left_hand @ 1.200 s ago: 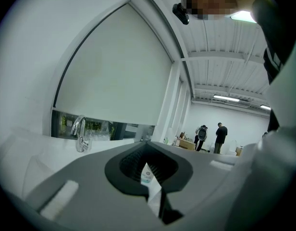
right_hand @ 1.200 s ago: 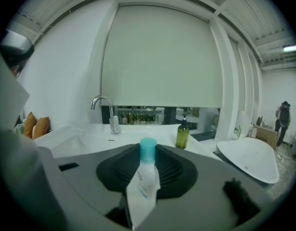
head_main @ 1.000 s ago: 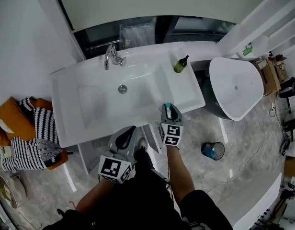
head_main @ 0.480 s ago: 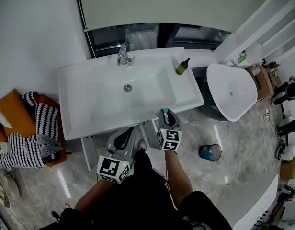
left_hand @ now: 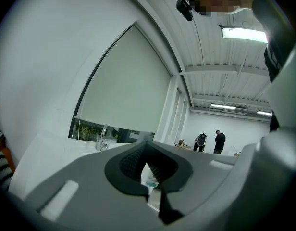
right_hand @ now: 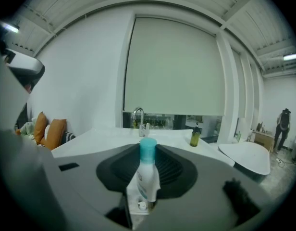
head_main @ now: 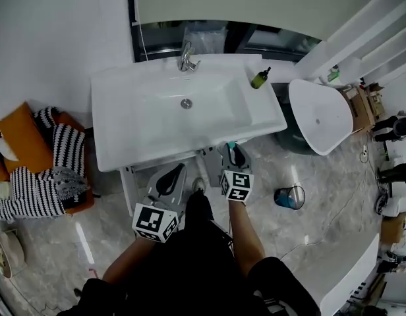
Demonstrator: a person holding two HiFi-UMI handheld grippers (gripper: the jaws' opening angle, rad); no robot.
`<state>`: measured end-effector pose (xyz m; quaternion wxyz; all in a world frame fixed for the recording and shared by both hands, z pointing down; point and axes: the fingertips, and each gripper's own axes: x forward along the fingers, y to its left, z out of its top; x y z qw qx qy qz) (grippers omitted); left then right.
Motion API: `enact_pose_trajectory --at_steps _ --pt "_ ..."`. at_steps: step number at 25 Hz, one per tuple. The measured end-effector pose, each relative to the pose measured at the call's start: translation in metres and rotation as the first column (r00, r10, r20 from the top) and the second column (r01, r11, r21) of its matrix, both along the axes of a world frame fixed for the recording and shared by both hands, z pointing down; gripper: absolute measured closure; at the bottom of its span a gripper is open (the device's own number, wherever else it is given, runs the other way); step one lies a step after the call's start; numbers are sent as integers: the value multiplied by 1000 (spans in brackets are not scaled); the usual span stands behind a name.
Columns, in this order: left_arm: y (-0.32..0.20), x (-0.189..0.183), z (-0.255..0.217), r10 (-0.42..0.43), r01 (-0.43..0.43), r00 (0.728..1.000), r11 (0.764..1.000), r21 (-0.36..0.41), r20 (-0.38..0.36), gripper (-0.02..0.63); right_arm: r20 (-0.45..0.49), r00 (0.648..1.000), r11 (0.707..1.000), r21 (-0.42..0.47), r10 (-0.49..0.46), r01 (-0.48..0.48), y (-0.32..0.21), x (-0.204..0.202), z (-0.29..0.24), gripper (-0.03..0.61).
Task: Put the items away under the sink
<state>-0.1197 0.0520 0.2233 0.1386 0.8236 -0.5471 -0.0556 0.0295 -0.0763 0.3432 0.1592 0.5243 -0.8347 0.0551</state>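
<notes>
My right gripper (head_main: 233, 150) is shut on a small white bottle with a teal cap (right_hand: 147, 177), held upright just off the front edge of the white sink (head_main: 157, 110). The bottle's cap (head_main: 231, 145) shows between the jaws from above. My left gripper (head_main: 171, 175) hangs lower left of it, over the floor in front of the sink's leg frame (head_main: 128, 189). Its jaws stand nearly together on a thin white item with teal print (left_hand: 149, 178), which the head view hides. A green pump bottle (head_main: 260, 78) stands on the sink's back right corner, beside the faucet (head_main: 188, 59).
A white freestanding tub (head_main: 321, 110) stands right of the sink. A small waste bin (head_main: 290, 197) sits on the marble floor near my right arm. Orange cushions and a striped blanket (head_main: 31, 170) lie to the left. Two people (left_hand: 209, 142) stand far off.
Both grippers have drawn back from the sink. The right one, earlier over the sink's front rim, is now over the floor. It still holds the bottle.
</notes>
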Motion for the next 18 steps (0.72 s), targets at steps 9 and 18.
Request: enact_pose_trajectory --at_steps 9,18 --pt "36 -5 15 27 -27 998 1000 0 55 607 6 1000 1000 -14 -7 7 53 -14 3 469" --pt "41 13 21 -5 5 998 1000 -5 61 607 -1 998 997 -32 -70 69 76 -1 16 469"
